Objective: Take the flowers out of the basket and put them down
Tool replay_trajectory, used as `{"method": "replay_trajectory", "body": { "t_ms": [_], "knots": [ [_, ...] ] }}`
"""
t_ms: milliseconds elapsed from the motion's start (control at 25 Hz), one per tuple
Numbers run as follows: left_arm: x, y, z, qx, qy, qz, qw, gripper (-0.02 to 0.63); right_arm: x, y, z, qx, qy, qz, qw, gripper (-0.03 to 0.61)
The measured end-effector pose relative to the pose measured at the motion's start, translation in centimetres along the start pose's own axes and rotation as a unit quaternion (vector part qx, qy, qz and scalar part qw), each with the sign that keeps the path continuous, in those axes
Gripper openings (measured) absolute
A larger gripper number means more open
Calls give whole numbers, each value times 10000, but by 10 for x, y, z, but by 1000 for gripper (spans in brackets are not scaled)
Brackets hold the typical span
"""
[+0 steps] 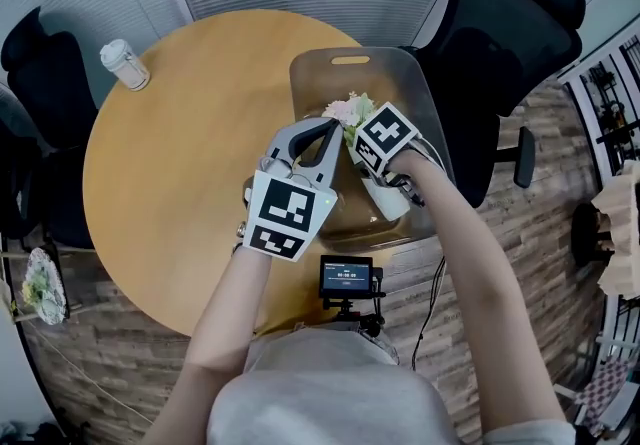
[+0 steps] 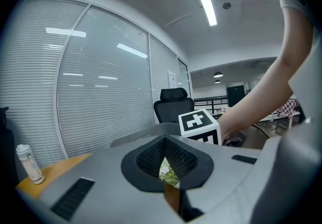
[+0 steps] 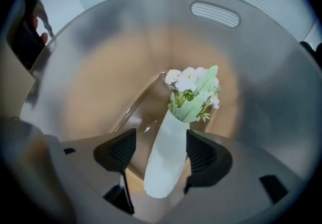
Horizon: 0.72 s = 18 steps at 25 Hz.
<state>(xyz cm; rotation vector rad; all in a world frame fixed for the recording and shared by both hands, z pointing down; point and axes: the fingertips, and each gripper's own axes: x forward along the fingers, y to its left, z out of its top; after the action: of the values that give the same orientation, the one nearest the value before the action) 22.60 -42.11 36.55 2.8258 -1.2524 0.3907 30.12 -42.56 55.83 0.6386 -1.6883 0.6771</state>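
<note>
White and pink flowers in a white vase, inside the see-through grey plastic basket mid-frame, right gripper's jaws wide apart round the vase, left gripper's jaws closed together, hiding most flowers.

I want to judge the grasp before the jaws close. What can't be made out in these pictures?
- Head view: the cube and hand on the right gripper cover its jaws and most of the flowers.
- Left gripper view: the body of the left gripper hides most of the basket; only a sliver of flowers shows.
- Head view: the print on the bottle and the small screen is too small to read.
</note>
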Motion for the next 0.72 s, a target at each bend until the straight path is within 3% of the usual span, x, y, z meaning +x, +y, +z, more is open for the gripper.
{"method": "replay_trajectory", "body": {
  "t_ms": [480, 720],
  "knots": [
    [0, 15, -9, -259, 69, 110, 9996, 3, 52, -18, -15, 193, 683, -140, 9974, 322],
    [5, 17, -12, -205, 158, 134, 9996, 3, 67, -23, -20, 389, 889, -86, 9952, 322]
  ]
}}
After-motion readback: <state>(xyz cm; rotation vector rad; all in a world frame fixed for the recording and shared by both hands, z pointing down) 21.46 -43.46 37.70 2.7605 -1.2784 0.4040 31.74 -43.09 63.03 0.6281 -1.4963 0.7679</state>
